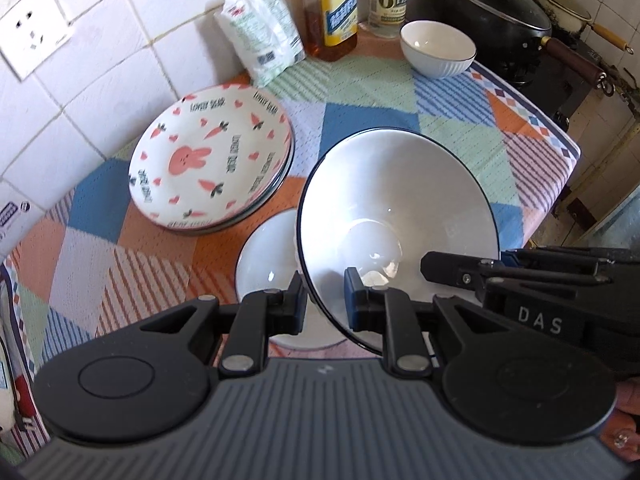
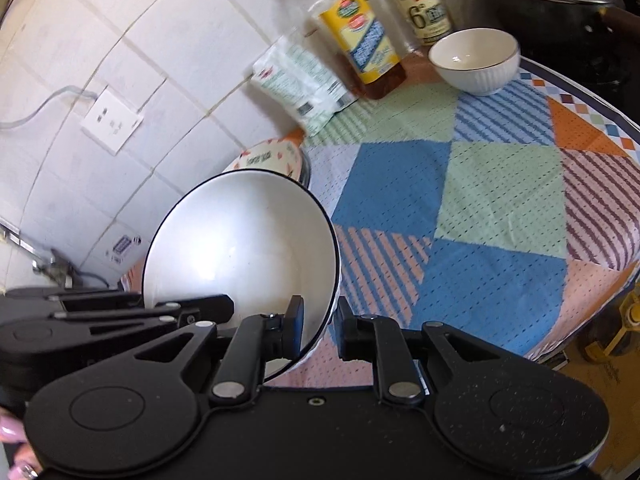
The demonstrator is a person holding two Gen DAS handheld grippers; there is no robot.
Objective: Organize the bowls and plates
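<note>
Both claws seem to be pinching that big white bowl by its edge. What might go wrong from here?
1. The big white bowl hangs tilted, held only by its thin rim by the left claw and right claw; it may slip.
2. A second white bowl lies right under it, so a drop could chip both.
3. The carrot-print plates sit close by; a swing might knock them.

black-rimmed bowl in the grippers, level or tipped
Tipped: the black-rimmed bowl faces the cameras, its rim between both grippers' fingers.
</note>
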